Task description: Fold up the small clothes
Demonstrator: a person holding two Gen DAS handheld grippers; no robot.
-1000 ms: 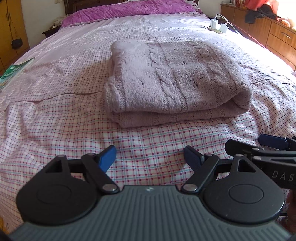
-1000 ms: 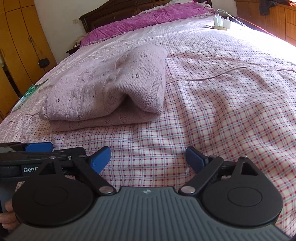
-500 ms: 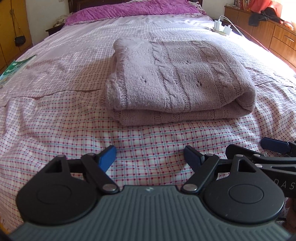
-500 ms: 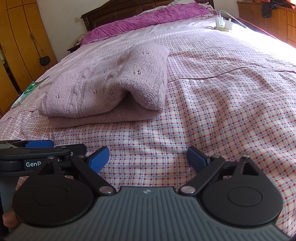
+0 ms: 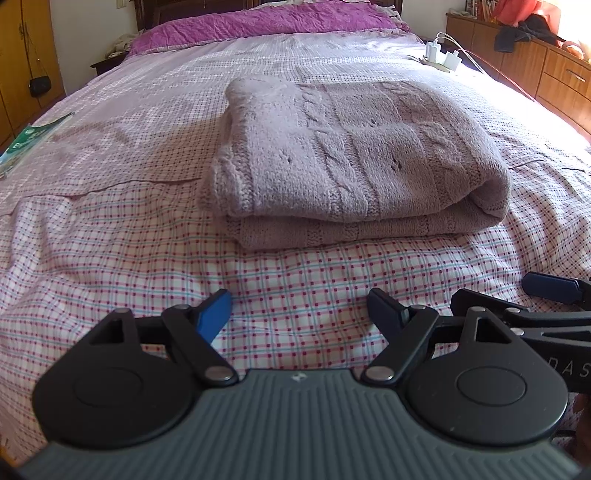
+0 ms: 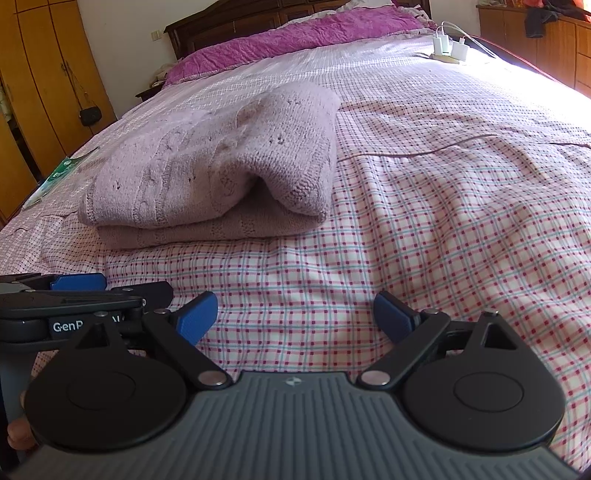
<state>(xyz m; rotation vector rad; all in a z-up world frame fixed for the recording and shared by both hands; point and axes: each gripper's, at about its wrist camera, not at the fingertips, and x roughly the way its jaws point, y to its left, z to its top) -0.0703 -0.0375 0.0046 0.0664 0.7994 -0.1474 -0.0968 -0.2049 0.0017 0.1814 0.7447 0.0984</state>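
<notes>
Filling both views is a wide bed under a pink checked sheet, with a purple cover bunched at the far end by a dark headboard. Wooden wardrobe doors stand off to the left and a wooden dresser with clothes heaped on it runs along the right. On the middle of the bed lies a mauve knitted sweater, folded into a thick rectangle, its rounded fold at the right end and its stacked edges facing the cameras. The left gripper hovers low over the sheet in front of the sweater, its blue fingers spread wide apart with nothing between them; the sweater sits straight ahead of the gap, clear of both tips, with a strip of bare sheet in between. The right gripper is just beside the left one, its fingers likewise spread and empty; from here the sweater lies ahead and to the left, not touching them. Each gripper shows at the edge of the other's view. A green and white booklet rests on the left edge of the bed, and white chargers with cables sit far off on its right side
</notes>
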